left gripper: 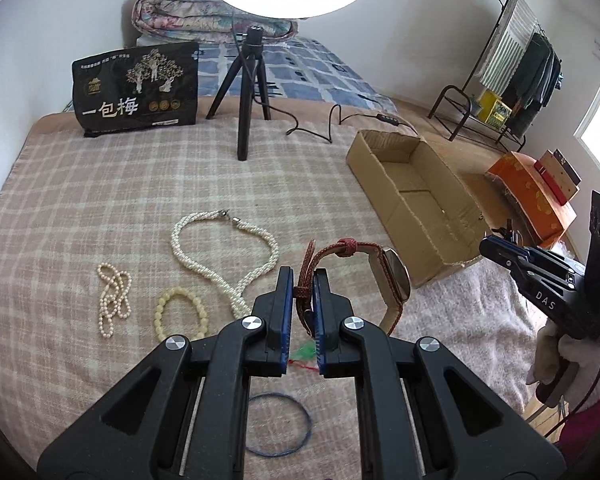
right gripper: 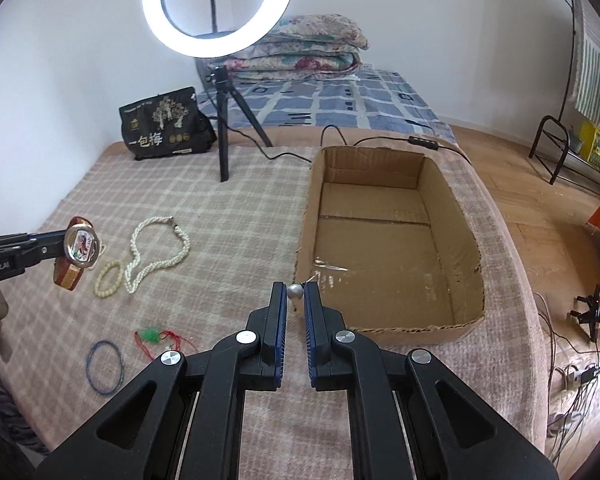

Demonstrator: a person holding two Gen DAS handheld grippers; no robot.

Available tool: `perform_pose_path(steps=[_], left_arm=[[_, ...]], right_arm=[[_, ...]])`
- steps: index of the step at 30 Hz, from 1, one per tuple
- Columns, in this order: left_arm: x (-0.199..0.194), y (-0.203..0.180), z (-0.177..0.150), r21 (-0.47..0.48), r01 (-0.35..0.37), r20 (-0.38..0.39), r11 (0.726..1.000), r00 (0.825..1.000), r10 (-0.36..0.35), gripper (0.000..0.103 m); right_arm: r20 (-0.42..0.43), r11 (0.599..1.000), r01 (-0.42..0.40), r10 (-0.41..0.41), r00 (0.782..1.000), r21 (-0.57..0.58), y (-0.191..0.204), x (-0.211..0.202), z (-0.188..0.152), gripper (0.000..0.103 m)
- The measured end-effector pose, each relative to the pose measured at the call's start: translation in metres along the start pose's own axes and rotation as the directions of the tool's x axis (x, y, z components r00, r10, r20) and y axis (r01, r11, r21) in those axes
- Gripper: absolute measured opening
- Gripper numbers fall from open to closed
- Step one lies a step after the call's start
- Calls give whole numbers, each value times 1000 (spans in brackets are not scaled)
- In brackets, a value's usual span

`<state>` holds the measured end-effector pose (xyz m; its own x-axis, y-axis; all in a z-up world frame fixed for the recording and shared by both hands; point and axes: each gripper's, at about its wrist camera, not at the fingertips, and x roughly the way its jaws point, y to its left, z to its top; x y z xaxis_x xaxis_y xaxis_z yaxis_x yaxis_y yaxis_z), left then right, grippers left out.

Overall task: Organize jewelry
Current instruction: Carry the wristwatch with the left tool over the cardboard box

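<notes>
Readable text on the snack bag and the two grippers

The black snack bag [left gripper: 136, 88] leaning against the wall carries large white characters "一包梅" across its lower half, legible in both wrist views; the smaller print above and the label strip below are too small to read. The right gripper [left gripper: 500, 246] has "DAS" in white on its black body. The left gripper [right gripper: 52, 246] shows the partly cut-off lettering "enRobot.AI" on its side.
</notes>
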<state>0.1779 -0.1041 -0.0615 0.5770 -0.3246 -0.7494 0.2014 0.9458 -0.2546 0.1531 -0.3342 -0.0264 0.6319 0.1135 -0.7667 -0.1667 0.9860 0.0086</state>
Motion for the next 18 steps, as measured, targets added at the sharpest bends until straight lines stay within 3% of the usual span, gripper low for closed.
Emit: perform_pose_path(steps=[18], left_arm=[[82, -83, 68, 42, 61, 7, 997, 998, -61, 8]], right_arm=[[-20, 987, 97, -96, 995, 129, -64, 14, 4, 7]])
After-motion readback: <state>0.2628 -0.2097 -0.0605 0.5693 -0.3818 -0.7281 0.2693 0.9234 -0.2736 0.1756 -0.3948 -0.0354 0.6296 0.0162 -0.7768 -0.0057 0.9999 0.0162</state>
